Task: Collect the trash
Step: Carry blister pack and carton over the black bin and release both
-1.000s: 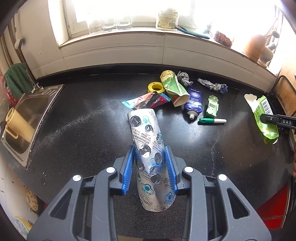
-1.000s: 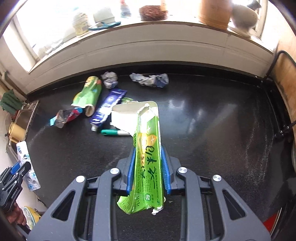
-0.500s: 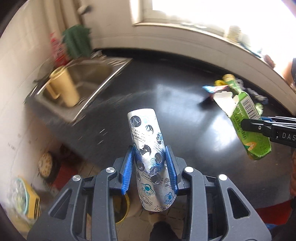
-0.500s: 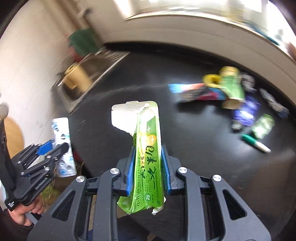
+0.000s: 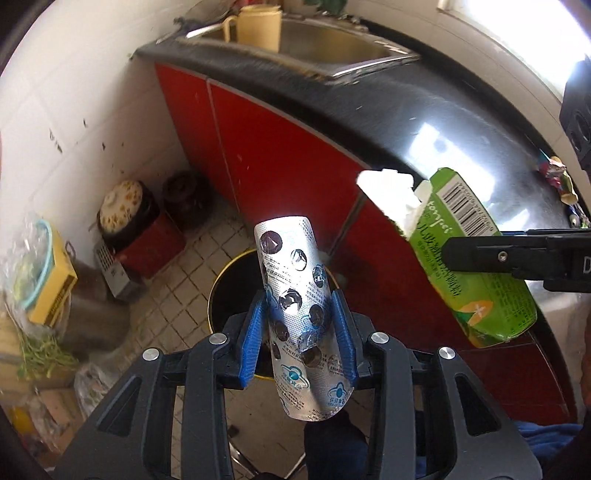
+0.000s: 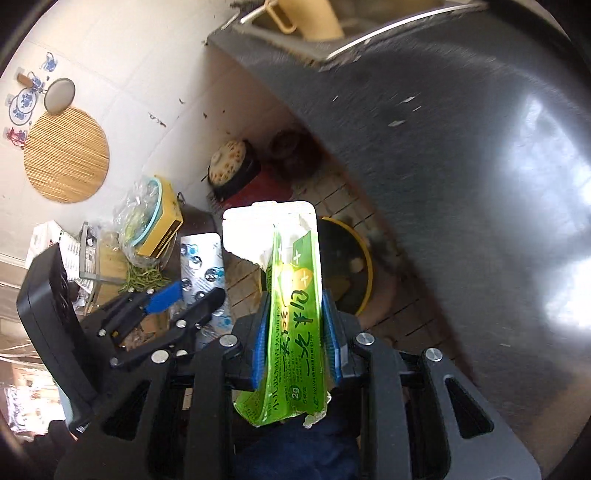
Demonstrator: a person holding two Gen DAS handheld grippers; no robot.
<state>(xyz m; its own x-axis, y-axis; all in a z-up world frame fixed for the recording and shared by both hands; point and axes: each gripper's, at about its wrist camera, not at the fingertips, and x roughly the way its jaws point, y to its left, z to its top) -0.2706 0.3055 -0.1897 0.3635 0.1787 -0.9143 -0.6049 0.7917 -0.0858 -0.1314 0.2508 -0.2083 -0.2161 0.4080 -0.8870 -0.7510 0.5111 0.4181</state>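
Observation:
My left gripper (image 5: 298, 334) is shut on a silver pill blister pack (image 5: 295, 314) and holds it above a round yellow-rimmed trash bin (image 5: 218, 284) on the tiled floor. My right gripper (image 6: 298, 332) is shut on a flattened green carton (image 6: 295, 317) with a torn white end; the bin (image 6: 364, 258) lies just beyond and below it. In the left wrist view the green carton (image 5: 472, 266) hangs to the right, off the counter edge. In the right wrist view the left gripper (image 6: 184, 299) with the blister pack (image 6: 203, 266) is at the left.
The black counter (image 5: 424, 122) with red cabinet doors (image 5: 280, 147) runs along the right. A steel sink (image 5: 332, 40) with a yellow mug (image 5: 258, 22) is at the top. Pots, a yellow box (image 5: 55, 288) and bags crowd the floor at the left.
Both grippers swung left off the counter and tilted down, holding their items. The view went from the counter trash to the floor and bin.

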